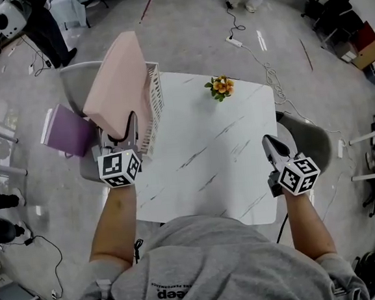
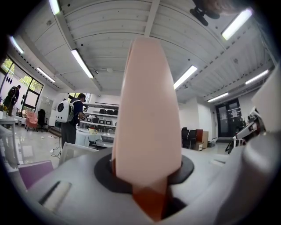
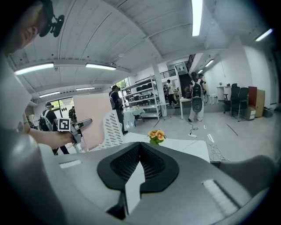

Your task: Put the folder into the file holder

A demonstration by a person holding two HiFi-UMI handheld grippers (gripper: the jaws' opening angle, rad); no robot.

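Observation:
A pink folder (image 1: 118,87) stands tilted above the white slatted file holder (image 1: 153,110) at the table's left edge. My left gripper (image 1: 124,135) is shut on the folder's lower corner, just in front of the holder. In the left gripper view the folder (image 2: 147,110) rises straight up from between the jaws and fills the middle. My right gripper (image 1: 273,146) hovers at the table's right edge with its jaws shut and nothing in them. The right gripper view shows the folder (image 3: 96,116), the file holder (image 3: 113,129) and the left gripper (image 3: 85,124) across the table.
A small pot of orange flowers (image 1: 220,86) sits at the far side of the white marble-look table (image 1: 220,150). A purple folder (image 1: 68,130) lies on a grey chair (image 1: 77,80) left of the table. Another chair (image 1: 311,142) stands at the right. People stand in the background.

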